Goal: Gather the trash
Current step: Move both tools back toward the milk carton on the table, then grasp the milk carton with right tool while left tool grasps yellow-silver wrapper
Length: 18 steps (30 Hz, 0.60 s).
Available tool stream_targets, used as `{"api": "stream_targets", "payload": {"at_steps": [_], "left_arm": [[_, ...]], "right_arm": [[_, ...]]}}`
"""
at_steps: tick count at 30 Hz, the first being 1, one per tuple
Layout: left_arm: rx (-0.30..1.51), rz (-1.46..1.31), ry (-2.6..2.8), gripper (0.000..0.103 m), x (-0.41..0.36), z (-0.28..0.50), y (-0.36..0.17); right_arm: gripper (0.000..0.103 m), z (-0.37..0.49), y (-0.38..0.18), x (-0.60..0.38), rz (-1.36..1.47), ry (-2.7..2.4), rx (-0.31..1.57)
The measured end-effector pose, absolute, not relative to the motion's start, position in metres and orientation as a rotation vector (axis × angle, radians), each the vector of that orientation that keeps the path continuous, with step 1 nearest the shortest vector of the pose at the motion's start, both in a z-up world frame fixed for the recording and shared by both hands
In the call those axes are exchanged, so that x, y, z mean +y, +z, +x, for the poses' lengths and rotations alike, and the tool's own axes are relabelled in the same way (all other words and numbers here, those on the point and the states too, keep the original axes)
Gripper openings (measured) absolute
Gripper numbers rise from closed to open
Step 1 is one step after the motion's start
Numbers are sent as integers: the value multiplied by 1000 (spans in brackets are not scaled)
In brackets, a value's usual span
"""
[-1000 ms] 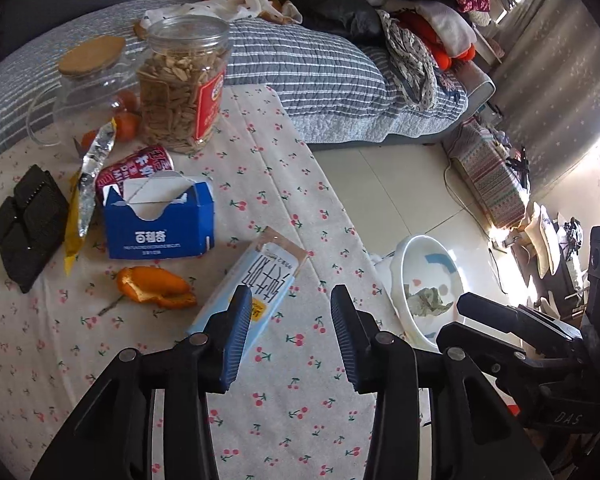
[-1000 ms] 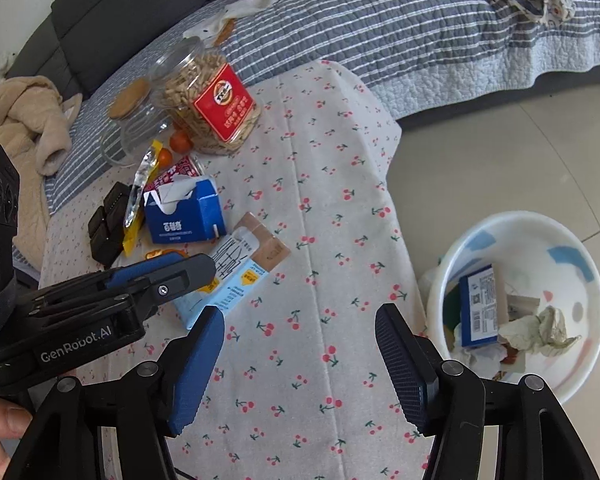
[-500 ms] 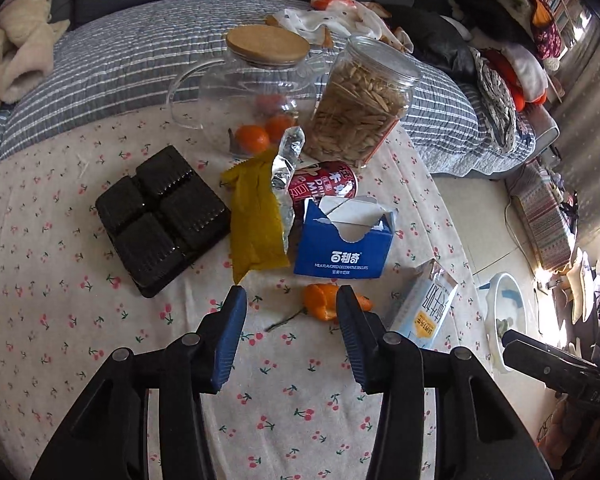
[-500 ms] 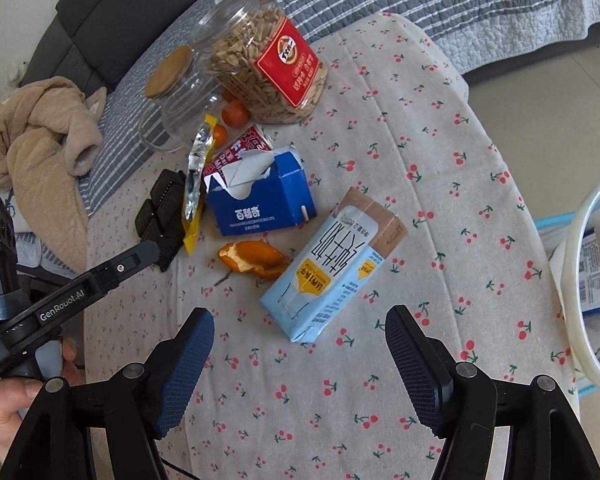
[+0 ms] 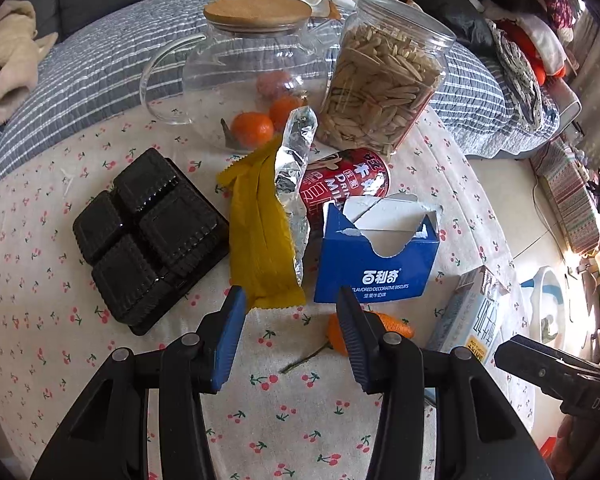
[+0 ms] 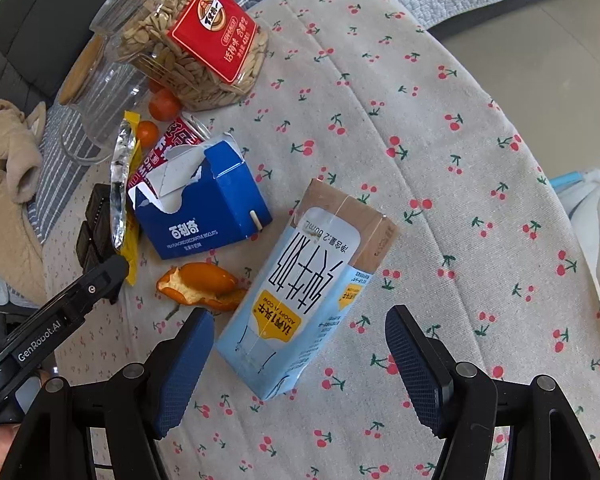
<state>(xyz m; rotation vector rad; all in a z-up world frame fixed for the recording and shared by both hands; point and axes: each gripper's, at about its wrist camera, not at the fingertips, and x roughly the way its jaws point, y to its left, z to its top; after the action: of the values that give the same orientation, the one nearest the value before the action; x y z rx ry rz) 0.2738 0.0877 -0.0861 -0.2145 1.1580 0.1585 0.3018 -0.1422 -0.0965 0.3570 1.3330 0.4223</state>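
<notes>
Trash lies on a cherry-print tablecloth. A light blue milk carton (image 6: pixel 308 292) lies flat just ahead of my open, empty right gripper (image 6: pixel 300 368); it also shows in the left wrist view (image 5: pixel 474 312). An orange peel (image 6: pixel 204 284) lies left of it. My open, empty left gripper (image 5: pixel 290 340) hovers before a yellow foil wrapper (image 5: pixel 264 228), a torn blue biscuit box (image 5: pixel 376 252) and the peel (image 5: pixel 336 334). A red milk can (image 5: pixel 348 180) lies behind the box. A black plastic tray (image 5: pixel 148 232) sits to the left.
A seed jar (image 5: pixel 380 80), a glass teapot with a cork lid (image 5: pixel 248 60) and small oranges (image 5: pixel 252 128) stand at the back. A white trash basin (image 5: pixel 548 304) sits on the floor to the right. A striped sofa cover lies behind the table.
Both grippers have swung from the basin side back over the table and moved closer: the left toward the wrapper and box, the right toward the milk carton. Both stay open.
</notes>
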Motion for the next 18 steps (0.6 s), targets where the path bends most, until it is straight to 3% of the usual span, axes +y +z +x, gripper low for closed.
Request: {"api": "stream_targets", "payload": {"at_steps": [15, 18], "left_arm": [[1183, -147, 202, 49, 90, 298, -110], [1176, -171, 185, 44, 93, 297, -109]], "right_arm": [[76, 310, -116, -139, 341, 401, 1350], [73, 310, -118, -136, 325, 401, 1349]]}}
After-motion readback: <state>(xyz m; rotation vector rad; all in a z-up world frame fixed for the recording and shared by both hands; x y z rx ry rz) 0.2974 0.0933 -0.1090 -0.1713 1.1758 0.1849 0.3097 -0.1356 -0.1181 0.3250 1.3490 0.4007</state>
